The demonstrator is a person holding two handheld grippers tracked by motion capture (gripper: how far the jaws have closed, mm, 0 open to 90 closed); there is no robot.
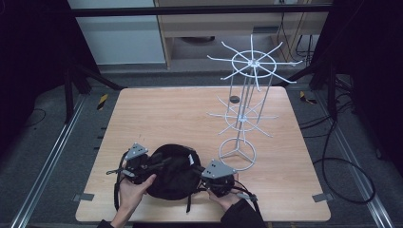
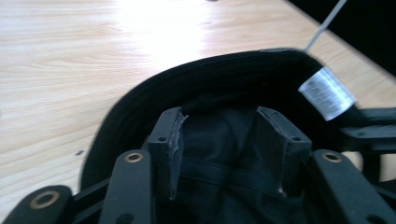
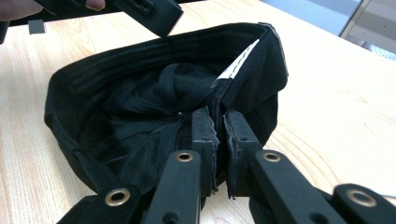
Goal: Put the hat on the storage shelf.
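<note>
A black cloth hat (image 1: 171, 172) lies upside down on the wooden table (image 1: 166, 114) near its front edge, its hollow facing up. My left gripper (image 1: 151, 164) is at the hat's left side; in the left gripper view its jaws stand wide open (image 2: 219, 135) over the hat's dark lining (image 2: 201, 88), near a white label (image 2: 327, 93). My right gripper (image 1: 209, 179) is at the hat's right side, shut (image 3: 219, 126) on the hat's rim (image 3: 261, 70), with the fabric pinched between its pads. The left gripper's jaw tip (image 3: 149, 11) shows across the hat in the right gripper view.
A tall white wire display rack (image 1: 244, 114) with two tiers of radiating arms stands on the table's right half, its ring base (image 1: 237, 154) close to my right gripper. A small dark disc (image 1: 234, 99) lies behind the rack. The table's left and back are bare wood.
</note>
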